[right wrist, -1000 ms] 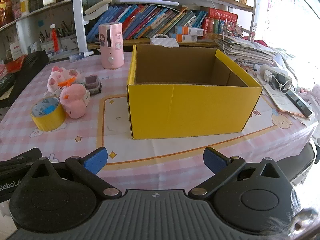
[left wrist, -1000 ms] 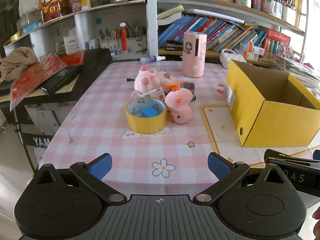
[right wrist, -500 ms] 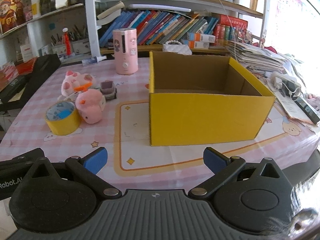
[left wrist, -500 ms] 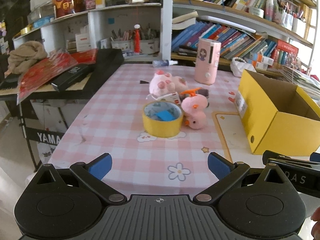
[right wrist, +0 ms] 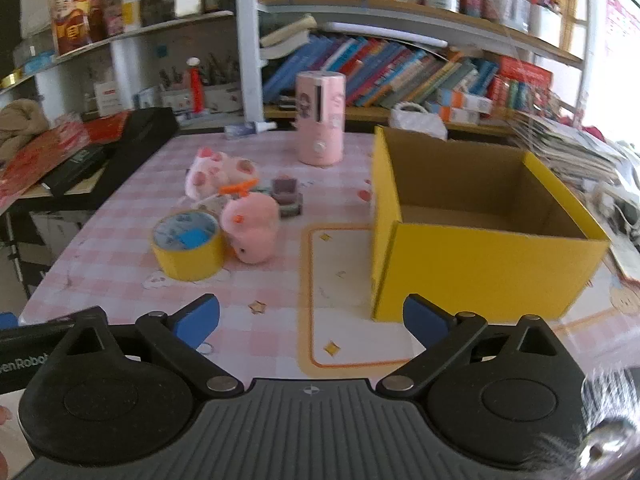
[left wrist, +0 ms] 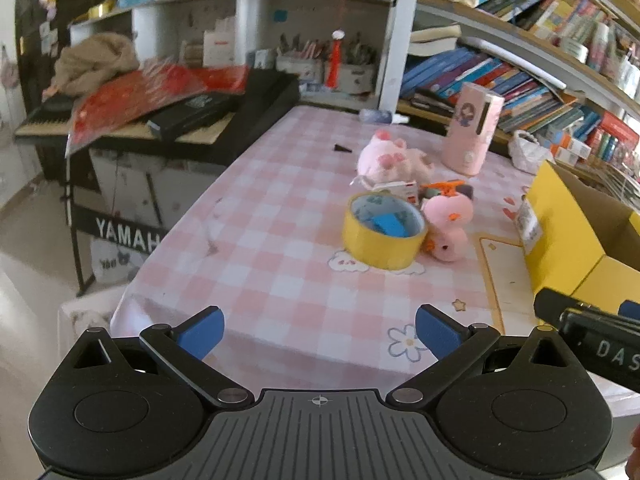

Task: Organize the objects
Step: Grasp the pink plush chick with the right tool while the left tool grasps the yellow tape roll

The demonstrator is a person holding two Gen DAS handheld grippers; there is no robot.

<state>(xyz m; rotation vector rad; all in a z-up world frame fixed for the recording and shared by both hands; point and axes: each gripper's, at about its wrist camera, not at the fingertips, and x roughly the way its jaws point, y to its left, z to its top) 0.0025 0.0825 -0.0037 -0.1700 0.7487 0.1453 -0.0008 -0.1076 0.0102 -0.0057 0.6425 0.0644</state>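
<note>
Left claw (left wrist: 318,330) and right claw (right wrist: 310,320) both gape wide, holding nothing, at the table's near edge. Ahead, well apart, the tape roll (left wrist: 383,235) touches a pink toy (left wrist: 447,225); the yellow box (right wrist: 476,236) stands rightward.

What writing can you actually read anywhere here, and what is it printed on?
"YAMAH", cut off, on the black keyboard stand.
"DAS", cut off, on the right gripper seen from the left.
"venRobo", cut off, on the left gripper seen from the right.
Book spines, box sticker and red figure tin: too blurred.
</note>
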